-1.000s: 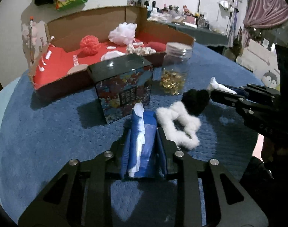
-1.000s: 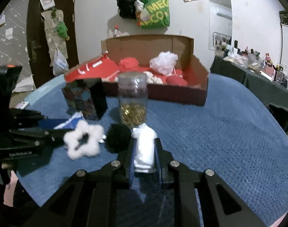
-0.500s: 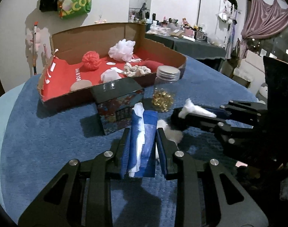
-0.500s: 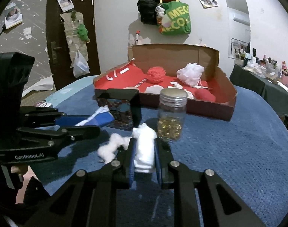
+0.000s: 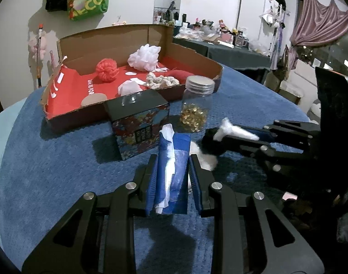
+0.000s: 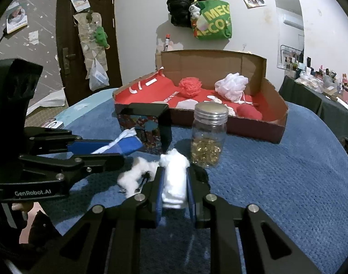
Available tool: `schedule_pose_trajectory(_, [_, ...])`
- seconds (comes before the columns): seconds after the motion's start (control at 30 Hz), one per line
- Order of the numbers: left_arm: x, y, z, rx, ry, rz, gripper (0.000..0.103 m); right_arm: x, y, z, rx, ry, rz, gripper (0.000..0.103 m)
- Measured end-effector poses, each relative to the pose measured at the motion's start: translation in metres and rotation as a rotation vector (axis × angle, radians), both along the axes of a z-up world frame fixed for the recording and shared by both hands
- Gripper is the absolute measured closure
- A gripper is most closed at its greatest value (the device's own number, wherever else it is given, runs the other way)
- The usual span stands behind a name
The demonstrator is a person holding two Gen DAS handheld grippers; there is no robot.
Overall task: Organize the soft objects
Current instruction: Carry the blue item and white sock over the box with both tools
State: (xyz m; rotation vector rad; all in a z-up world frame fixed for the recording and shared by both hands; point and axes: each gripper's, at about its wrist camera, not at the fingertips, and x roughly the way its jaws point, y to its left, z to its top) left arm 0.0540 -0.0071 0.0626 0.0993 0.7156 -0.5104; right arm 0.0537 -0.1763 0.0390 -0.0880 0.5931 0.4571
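Note:
My left gripper [image 5: 172, 166] is shut on a blue tissue pack [image 5: 174, 157] with white tissue sticking out, held above the blue cloth; the right wrist view shows the left gripper [image 6: 119, 146] and its pack [image 6: 128, 145] at the left. My right gripper [image 6: 175, 178] is shut on a white fluffy wad [image 6: 175, 182]; it enters the left wrist view from the right [image 5: 238, 134]. Under the two grippers lie a white fluffy scrunchie [image 6: 133, 175] and a black pom-pom [image 5: 211, 143]. The cardboard box [image 5: 196, 54] behind holds a red pom-pom [image 5: 106, 69], a white mesh puff [image 5: 145, 57] and a cream knit piece [image 5: 162, 81].
A black-lidded patterned tin [image 5: 139, 123] and a glass jar of gold beads [image 5: 196, 105] stand between the grippers and the box. A blue cloth [image 6: 288, 182] covers the round table, with bare room at the right. A cluttered side table [image 5: 231, 43] stands beyond.
Both grippers have lifted a little with their loads. The right gripper has swung over the scrunchie and black pom-pom, covering part of them. In the last half second little moved.

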Motion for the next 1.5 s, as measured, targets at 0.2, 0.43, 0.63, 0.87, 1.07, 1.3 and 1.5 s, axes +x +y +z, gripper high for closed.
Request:
schedule_pose_trajectory(0.2, [0.004,0.014,-0.002,0.000,0.012,0.029,0.078,0.002,-0.012,-0.001,0.008,0.012,-0.032,0.083])
schedule_pose_trajectory(0.43, [0.011,0.034,-0.004,0.019,0.027,0.079,0.078,0.008,-0.030,-0.001,0.007,0.025,-0.081,0.083])
schedule_pose_trajectory(0.63, [0.026,0.053,-0.006,0.046,0.046,0.122,0.078,0.017,-0.041,0.002,-0.001,0.034,-0.106,0.083])
schedule_pose_trajectory(0.87, [0.052,0.061,-0.001,0.063,0.053,0.128,0.078,0.035,-0.049,0.008,-0.020,0.043,-0.127,0.083])
schedule_pose_trajectory(1.07, [0.072,0.061,0.003,0.083,0.053,0.108,0.078,0.056,-0.052,0.013,-0.041,0.049,-0.132,0.083])
schedule_pose_trajectory(1.3, [0.089,0.058,0.013,0.101,0.042,0.069,0.078,0.077,-0.056,0.019,-0.041,0.065,-0.103,0.083])
schedule_pose_trajectory(1.5, [0.105,0.052,0.020,0.119,0.036,0.039,0.078,0.092,-0.055,0.028,-0.050,0.060,-0.078,0.083])
